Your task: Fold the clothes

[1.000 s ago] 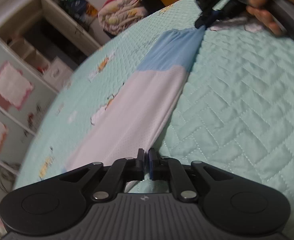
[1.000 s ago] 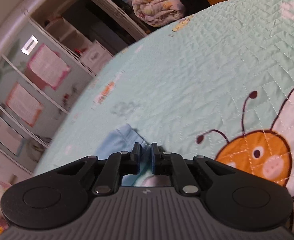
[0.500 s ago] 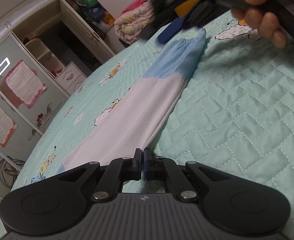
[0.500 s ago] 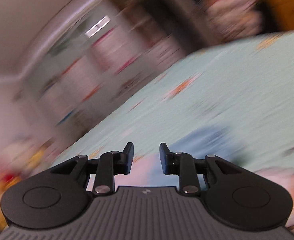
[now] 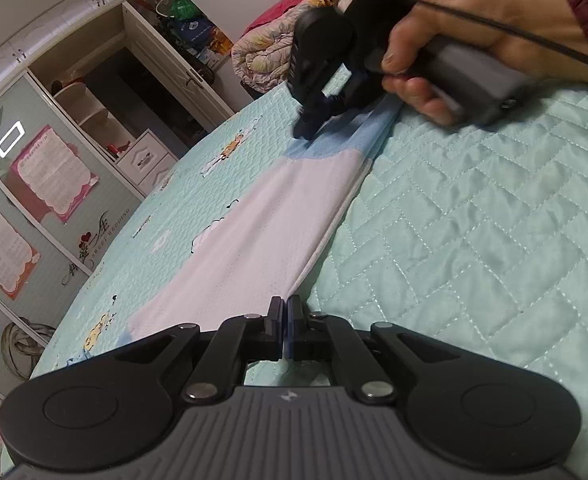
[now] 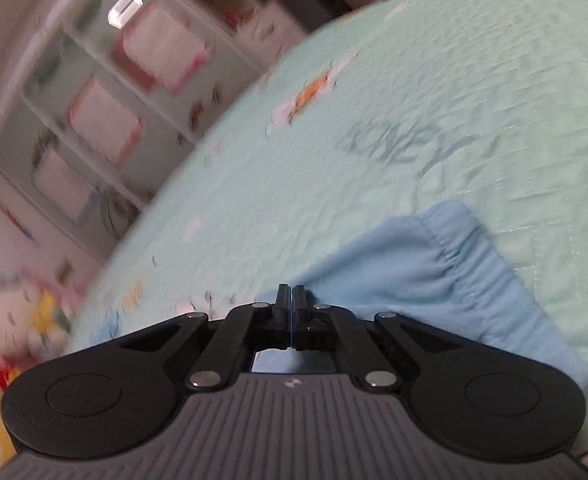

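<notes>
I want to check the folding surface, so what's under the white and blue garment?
The garment lies flat on a mint green quilted bedspread printed with cartoon figures. The bedspread shows on both sides of it; whatever print or object sits directly beneath the cloth is covered.

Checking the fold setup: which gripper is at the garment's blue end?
The right gripper, its jaws closing at the garment's blue edge; whether cloth sits between them is unclear. The left gripper is shut at the white end.
</notes>
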### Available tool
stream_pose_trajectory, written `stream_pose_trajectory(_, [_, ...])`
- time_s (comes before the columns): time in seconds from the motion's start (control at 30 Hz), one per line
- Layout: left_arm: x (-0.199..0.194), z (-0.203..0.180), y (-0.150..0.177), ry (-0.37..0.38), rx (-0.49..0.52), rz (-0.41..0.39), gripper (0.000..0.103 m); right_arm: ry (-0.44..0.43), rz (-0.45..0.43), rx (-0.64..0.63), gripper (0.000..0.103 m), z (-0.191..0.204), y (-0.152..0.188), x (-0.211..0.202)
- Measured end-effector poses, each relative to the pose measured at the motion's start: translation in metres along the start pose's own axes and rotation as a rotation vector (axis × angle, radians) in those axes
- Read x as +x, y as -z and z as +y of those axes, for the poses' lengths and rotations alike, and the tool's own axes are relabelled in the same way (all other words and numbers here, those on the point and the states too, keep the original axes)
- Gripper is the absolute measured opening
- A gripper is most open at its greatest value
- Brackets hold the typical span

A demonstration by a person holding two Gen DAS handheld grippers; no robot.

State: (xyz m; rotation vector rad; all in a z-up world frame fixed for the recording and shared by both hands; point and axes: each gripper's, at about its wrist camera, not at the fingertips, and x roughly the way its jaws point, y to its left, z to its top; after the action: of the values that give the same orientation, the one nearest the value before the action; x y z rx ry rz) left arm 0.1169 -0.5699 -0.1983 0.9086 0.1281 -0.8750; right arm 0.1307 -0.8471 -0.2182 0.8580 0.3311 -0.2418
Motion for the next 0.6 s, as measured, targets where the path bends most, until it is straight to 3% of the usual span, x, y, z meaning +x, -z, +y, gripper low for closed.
stream_pose_trajectory(0.03, [0.000, 0.000, 0.000, -0.003, 0.004, 0.000, 0.000, -0.036, 0.007, -0.033, 0.008, 0.008, 0.002, -0.002])
stream_pose_trajectory(0.1, [-0.001, -0.003, 0.000, -0.010, 0.015, 0.000, 0.000, -0.117, 0.047, -0.071, 0.024, 0.021, 0.007, -0.002])
stream_pose_trajectory(0.13, [-0.001, -0.003, 0.000, -0.011, 0.017, 0.001, 0.000, -0.160, 0.078, -0.070, 0.039, 0.026, 0.010, 0.000])
stream_pose_trajectory(0.17, [-0.001, -0.003, 0.000, -0.012, 0.018, 0.002, 0.000, -0.177, 0.104, -0.070, 0.043, 0.026, 0.012, 0.004])
stream_pose_trajectory(0.2, [-0.002, -0.004, -0.001, -0.011, 0.018, 0.003, 0.000, -0.137, 0.116, -0.064, 0.043, 0.023, 0.013, 0.007])
stream_pose_trajectory(0.23, [-0.002, -0.003, -0.001, -0.007, 0.010, 0.004, 0.000, -0.085, 0.124, -0.057, 0.031, 0.018, 0.014, 0.011])
stream_pose_trajectory(0.27, [-0.003, 0.000, -0.001, 0.001, -0.004, 0.005, 0.000, -0.061, 0.116, -0.012, 0.008, 0.009, 0.012, 0.012])
stream_pose_trajectory(0.3, [-0.003, 0.005, -0.002, 0.011, -0.029, 0.006, 0.001, -0.046, 0.094, 0.052, 0.003, -0.002, 0.008, 0.009])
stream_pose_trajectory(0.4, [-0.010, 0.031, -0.001, 0.066, -0.174, 0.002, 0.019, 0.034, -0.065, 0.111, 0.005, -0.022, 0.000, -0.016])
stream_pose_trajectory(0.43, [-0.015, 0.042, 0.000, 0.078, -0.242, -0.008, 0.036, 0.043, -0.100, 0.106, 0.009, -0.023, -0.001, -0.021])
stream_pose_trajectory(0.47, [-0.025, 0.055, 0.002, 0.069, -0.316, -0.030, 0.046, 0.047, -0.132, 0.100, 0.015, -0.024, -0.002, -0.026])
stream_pose_trajectory(0.53, [-0.044, 0.081, 0.008, 0.049, -0.464, -0.072, 0.050, 0.045, -0.154, 0.056, 0.026, -0.018, -0.001, -0.028])
stream_pose_trajectory(0.6, [-0.062, 0.110, 0.019, 0.022, -0.624, -0.098, 0.062, 0.027, -0.155, -0.023, 0.027, -0.006, 0.002, -0.029])
